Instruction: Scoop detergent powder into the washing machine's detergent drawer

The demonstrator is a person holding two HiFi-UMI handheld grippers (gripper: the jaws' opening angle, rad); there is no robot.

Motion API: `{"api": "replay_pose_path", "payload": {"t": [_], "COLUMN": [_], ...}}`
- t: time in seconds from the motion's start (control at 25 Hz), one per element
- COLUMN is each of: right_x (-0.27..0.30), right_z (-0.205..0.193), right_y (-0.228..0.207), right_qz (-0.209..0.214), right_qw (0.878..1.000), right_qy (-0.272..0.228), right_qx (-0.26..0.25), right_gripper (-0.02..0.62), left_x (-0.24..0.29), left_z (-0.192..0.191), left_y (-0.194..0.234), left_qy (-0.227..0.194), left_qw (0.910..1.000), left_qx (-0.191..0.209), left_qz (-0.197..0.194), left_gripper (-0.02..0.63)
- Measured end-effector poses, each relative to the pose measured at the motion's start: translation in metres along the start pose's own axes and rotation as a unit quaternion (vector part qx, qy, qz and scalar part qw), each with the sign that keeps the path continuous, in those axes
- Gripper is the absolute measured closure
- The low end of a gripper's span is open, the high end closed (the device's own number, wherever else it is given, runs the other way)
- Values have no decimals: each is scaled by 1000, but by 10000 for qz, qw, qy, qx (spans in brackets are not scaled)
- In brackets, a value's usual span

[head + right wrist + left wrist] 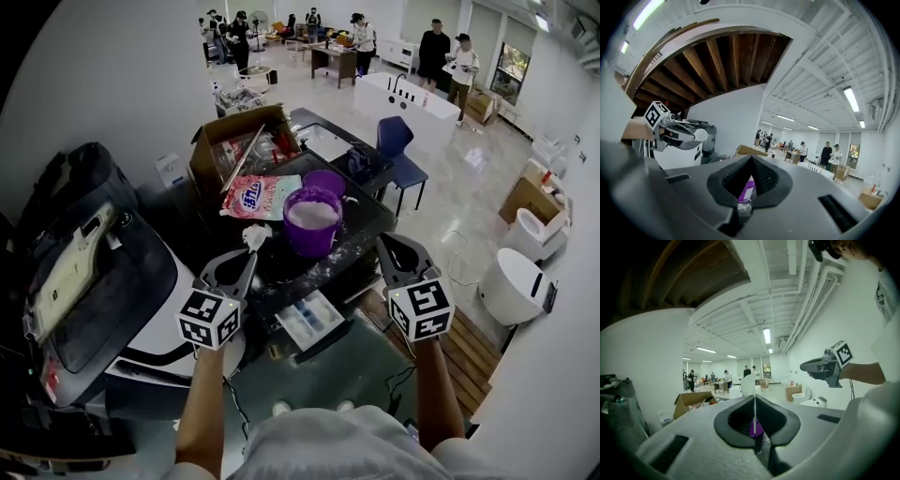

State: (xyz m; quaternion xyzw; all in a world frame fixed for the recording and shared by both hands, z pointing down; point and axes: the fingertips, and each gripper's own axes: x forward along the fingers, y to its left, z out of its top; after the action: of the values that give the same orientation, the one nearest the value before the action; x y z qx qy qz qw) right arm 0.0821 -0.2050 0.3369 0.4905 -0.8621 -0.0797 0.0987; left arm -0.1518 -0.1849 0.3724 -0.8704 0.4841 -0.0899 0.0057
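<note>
A white plastic scoop [255, 234] is pinched by the left hand-held gripper [250, 253]. The right hand-held gripper [387, 243] is pressed together. The dark desk [367, 221] is powder-dusted, in a bright hall.

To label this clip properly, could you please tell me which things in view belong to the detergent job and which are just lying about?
Job in hand:
white plastic scoop, held in the left tool
purple plastic tub of white powder
open white detergent drawer
pink-and-white detergent bag

Lying about:
brown cardboard box
blue chair
</note>
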Motion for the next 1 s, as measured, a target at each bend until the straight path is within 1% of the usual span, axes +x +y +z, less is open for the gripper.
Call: {"api": "replay_pose_path", "payload": {"t": [0.28,0.56,0.76,1.0], "right_x": [2,0,0,5], "right_z": [32,56,63,57], "right_y": [5,10,12,13], "right_qz": [54,78,69,36], "right_qw": [9995,9986,9983,9985], "right_qy": [-243,-420,-480,-374], "right_qx": [-193,-311,-332,-409], "right_gripper": [591,591,591,591], "left_x": [-20,-35,-39,-40], "left_z": [30,54,59,53], "left_y": [15,19,21,22], "left_qy": [-151,-375,-402,-327], "left_qw": [9993,9982,9980,9983], "left_qx": [68,184,223,252], "left_qz": [326,425,423,416], "left_gripper": [594,592,592,593]}}
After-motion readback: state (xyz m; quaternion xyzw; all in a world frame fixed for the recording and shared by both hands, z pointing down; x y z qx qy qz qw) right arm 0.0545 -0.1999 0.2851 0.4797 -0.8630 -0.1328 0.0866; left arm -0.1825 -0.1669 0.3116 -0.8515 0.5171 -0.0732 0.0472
